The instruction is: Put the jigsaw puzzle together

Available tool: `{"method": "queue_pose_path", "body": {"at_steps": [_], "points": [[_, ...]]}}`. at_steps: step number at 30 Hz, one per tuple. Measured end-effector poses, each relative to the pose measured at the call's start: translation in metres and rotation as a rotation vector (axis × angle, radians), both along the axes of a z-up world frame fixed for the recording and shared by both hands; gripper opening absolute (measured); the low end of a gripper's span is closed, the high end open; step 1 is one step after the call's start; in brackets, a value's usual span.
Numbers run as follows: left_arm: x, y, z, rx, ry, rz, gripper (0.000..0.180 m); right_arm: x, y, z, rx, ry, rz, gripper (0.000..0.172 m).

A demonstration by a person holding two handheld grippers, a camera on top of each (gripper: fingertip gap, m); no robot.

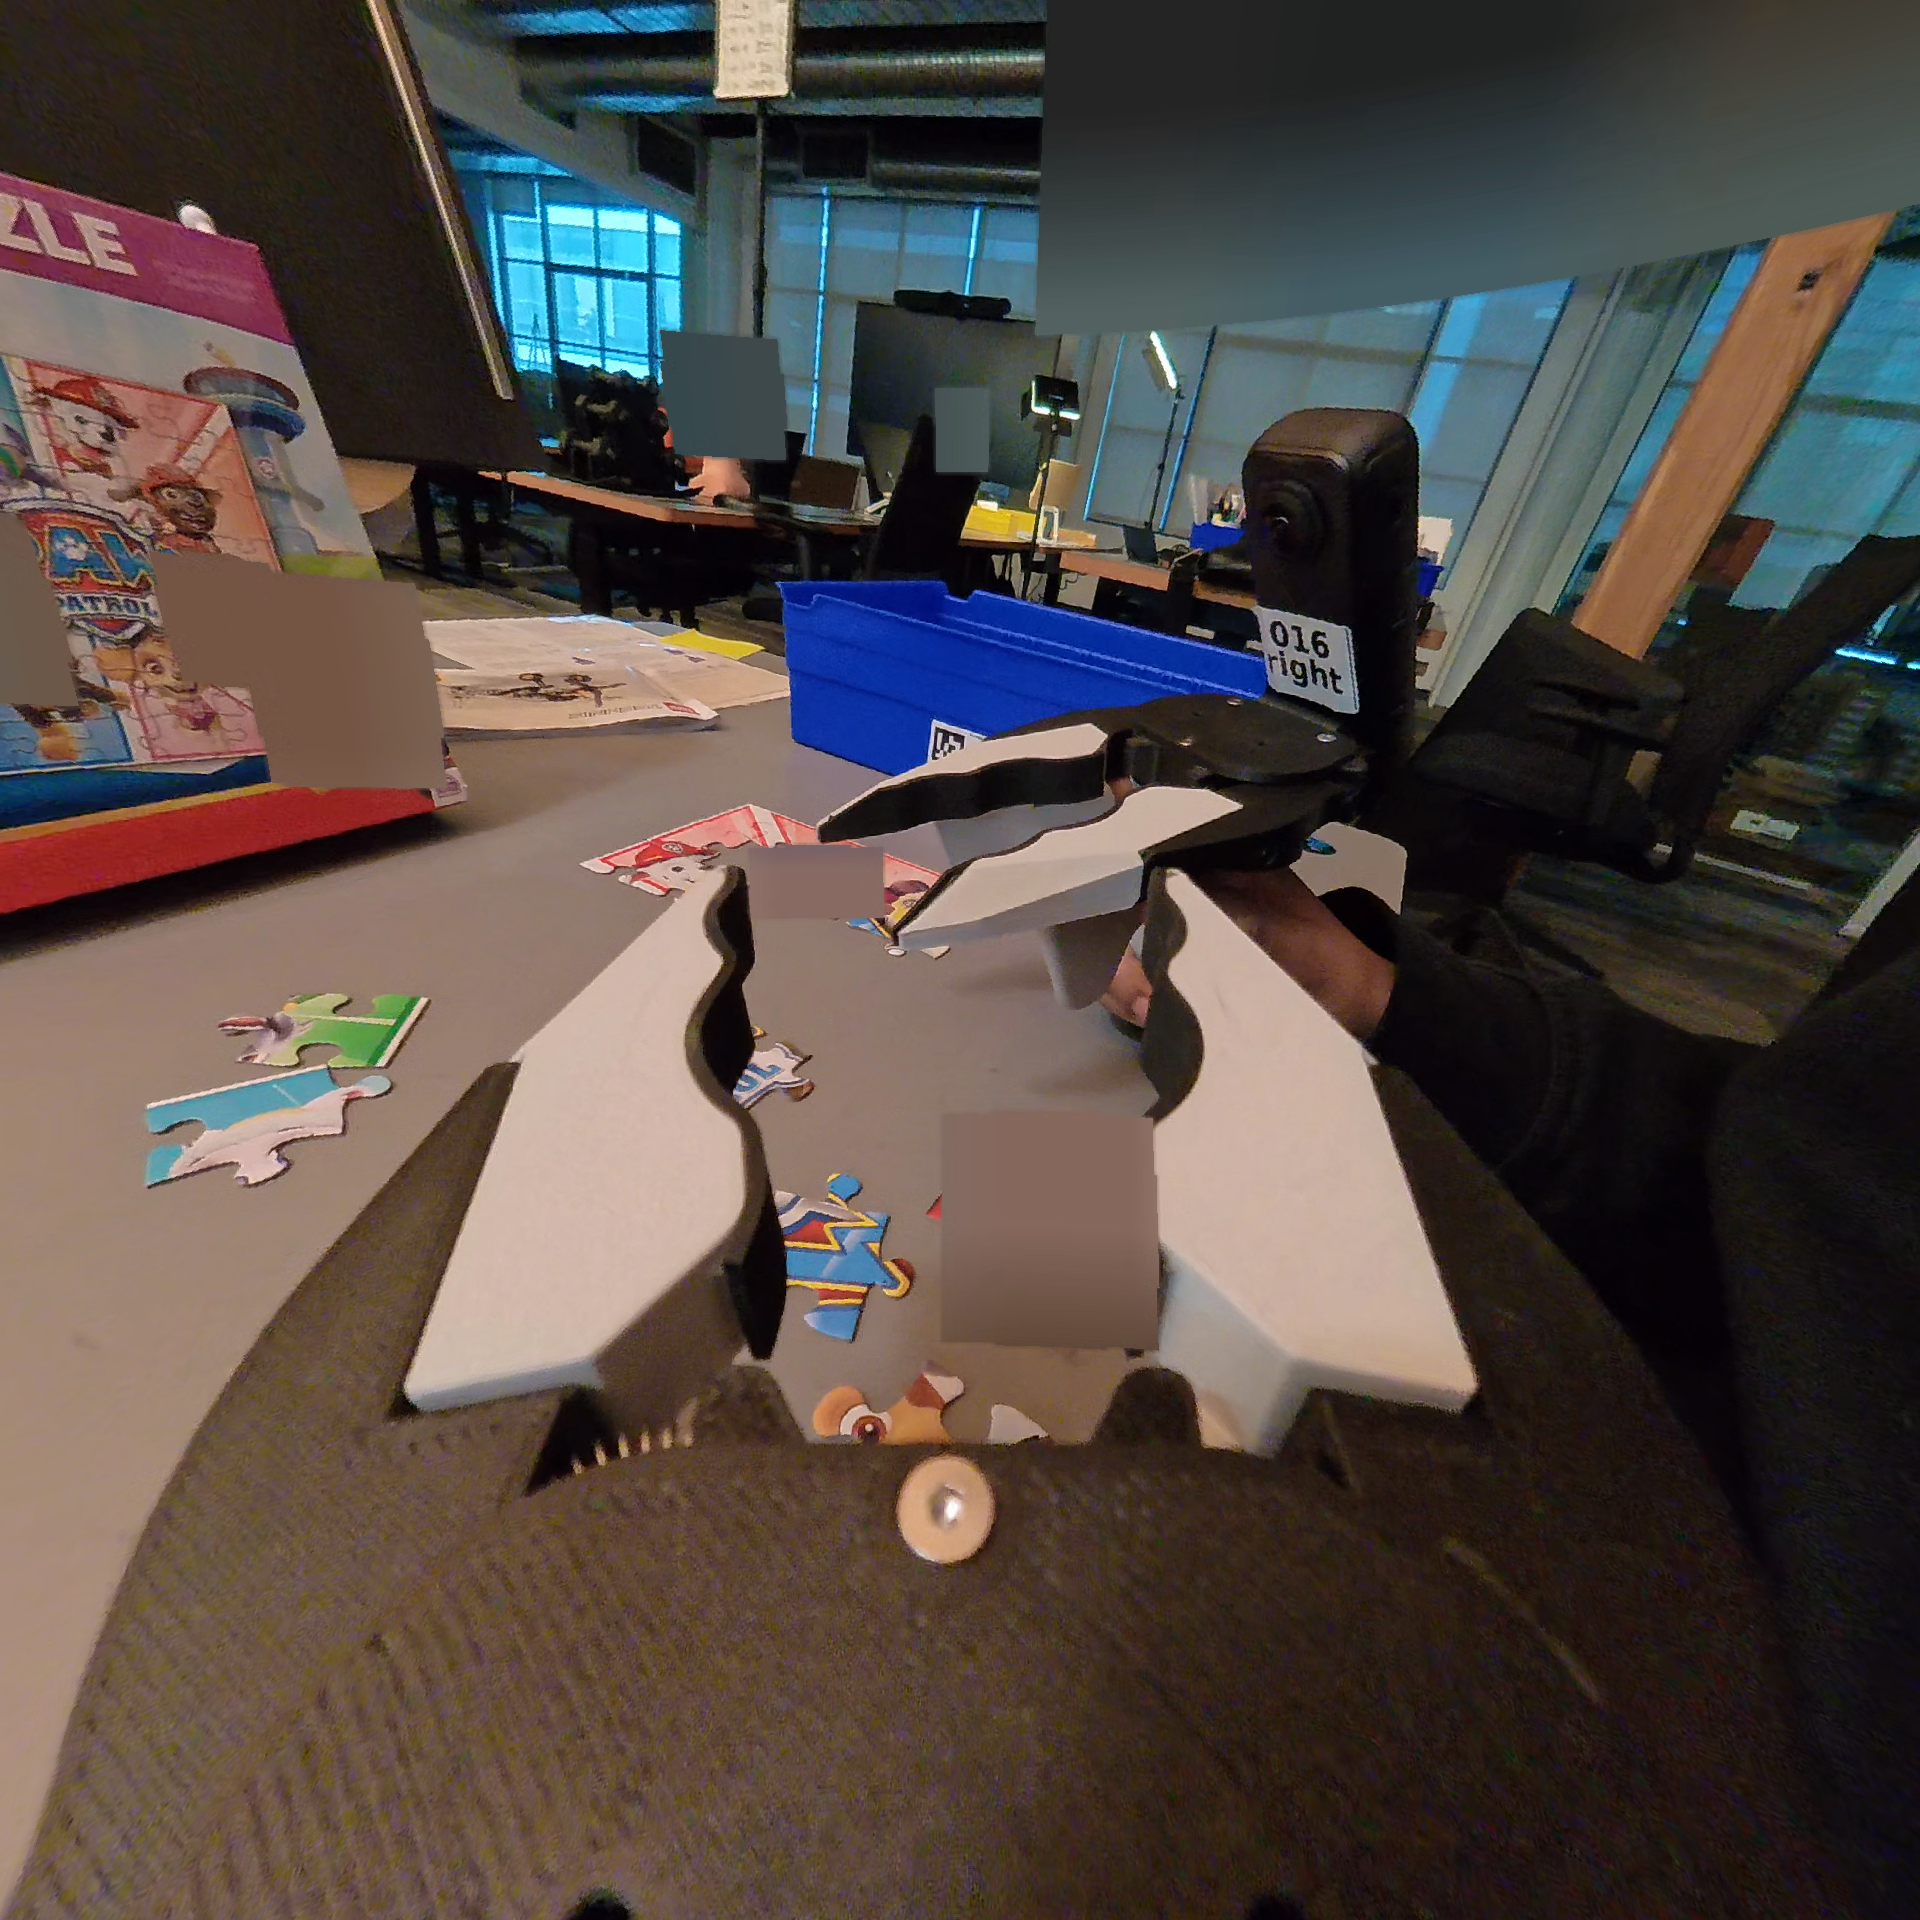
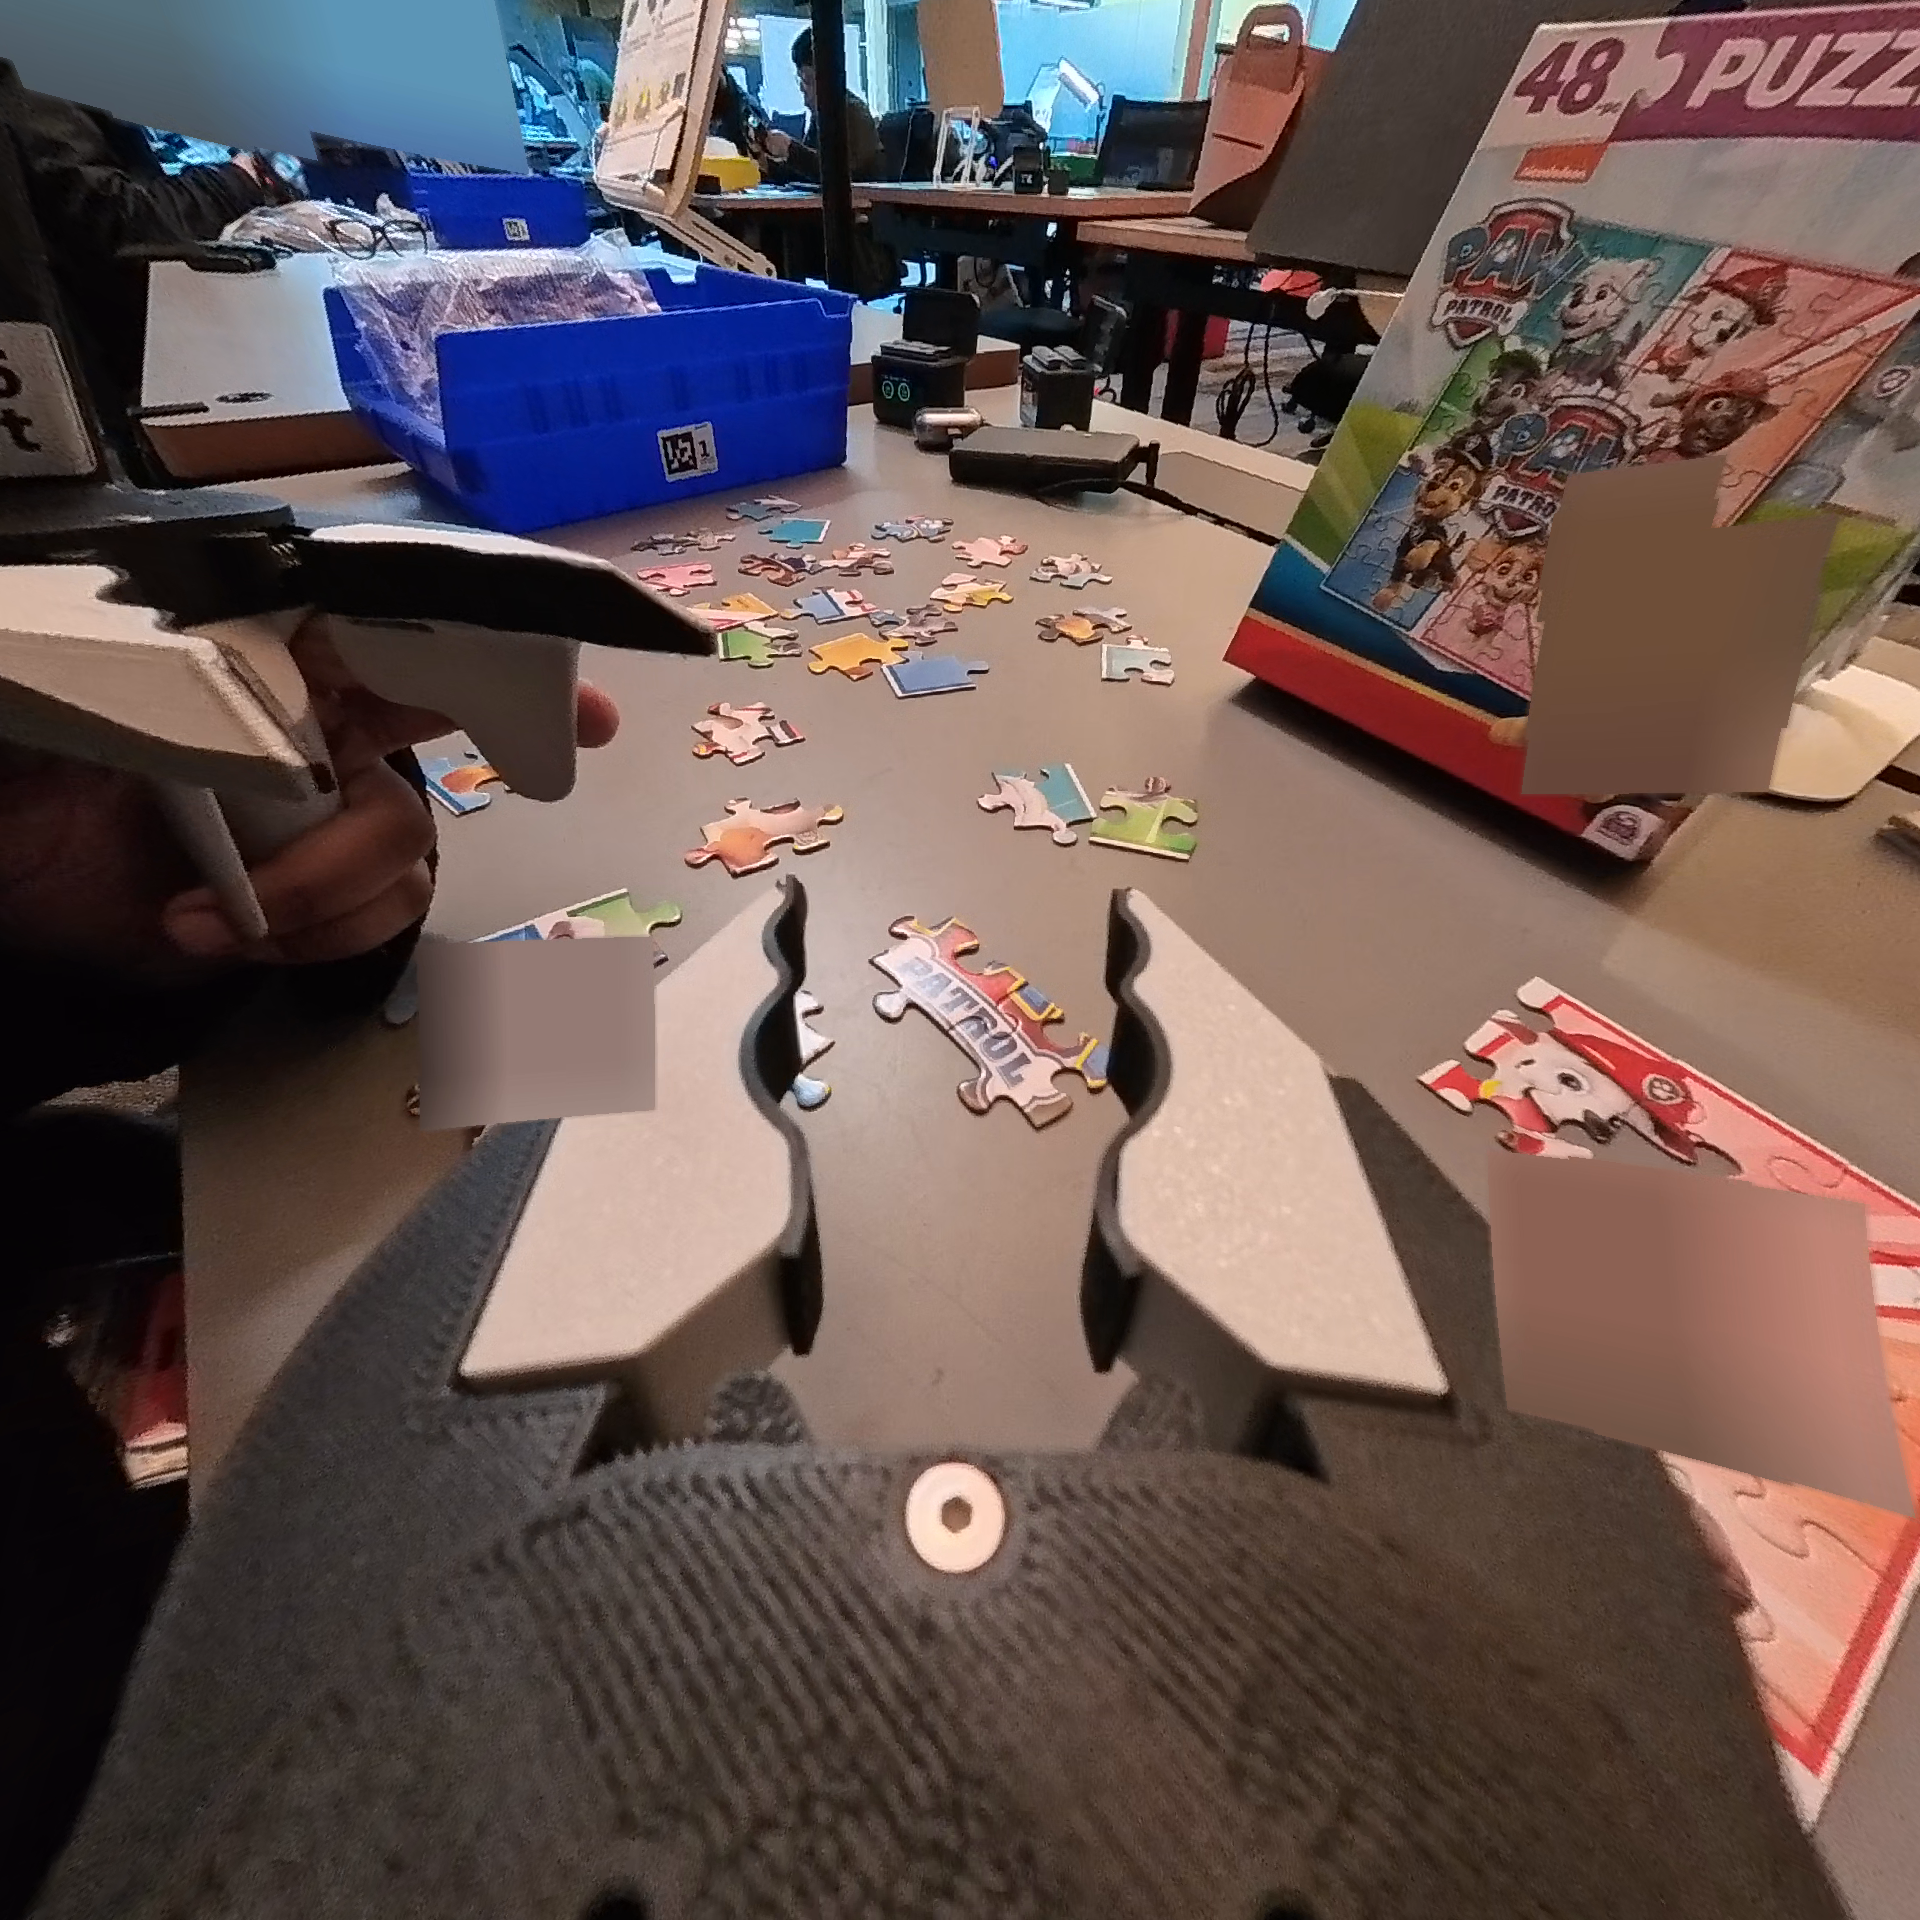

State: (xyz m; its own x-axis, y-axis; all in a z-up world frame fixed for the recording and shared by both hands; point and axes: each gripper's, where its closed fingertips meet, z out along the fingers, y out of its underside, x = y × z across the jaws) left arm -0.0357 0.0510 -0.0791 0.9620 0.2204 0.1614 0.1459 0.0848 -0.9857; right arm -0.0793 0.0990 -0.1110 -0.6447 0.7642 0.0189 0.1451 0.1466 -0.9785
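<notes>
Left tool [image 1: 951, 977] spread wide, nothing gripped, pads clear of all pieces. Hangs over grey tabletop [image 1: 208, 1299]. Between fingers, on surface: small blue-lettered piece [image 1: 771, 1072], blue/yellow/red piece [image 1: 842, 1252], brown pup-face piece [image 1: 883, 1408]. Off to left: green piece [image 1: 332, 1029] and teal piece [image 1: 260, 1124], just beside each other. Ahead: right tool [image 1: 857, 883], jaws apart, lower tip down at edge of assembled red-bordered section [image 1: 686, 854]. Blue bin [image 1: 935, 665] behind; puzzle box [image 1: 156, 582] upright at left; papers [image 1: 582, 665] flat beyond.

Right wrist view: right tool [image 2: 951, 914] also released, empty. Joined badge strip, approx. 2–3 pcs [image 2: 987, 1023], lies between fingers, near right pad; contact w/ pad unclear. Loose pieces scattered [image 2: 831, 603] ahead toward blue bin [image 2: 623, 395]. Left tool [image 2: 665, 623] enters from left, hand [image 2: 312, 831] on grip. Assembled section [image 2: 1558, 1091] at right. Puzzle box [image 2: 1558, 416] far right.
</notes>
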Motion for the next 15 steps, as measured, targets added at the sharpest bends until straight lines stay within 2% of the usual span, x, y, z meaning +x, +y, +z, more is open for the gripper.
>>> {"method": "queue_pose_path", "body": {"at_steps": [8, 15], "points": [[0.000, 0.000, 0.000, 0.002, 0.001, 0.000, 0.074, 0.000, 0.000, 0.000, 0.000, -0.002, 0.000, 0.057], [0.001, 0.000, 0.001, 0.006, 0.002, 0.000, 0.074, 0.002, 0.010, 0.014, -0.143, 0.003, 0.020, 0.056]]}}
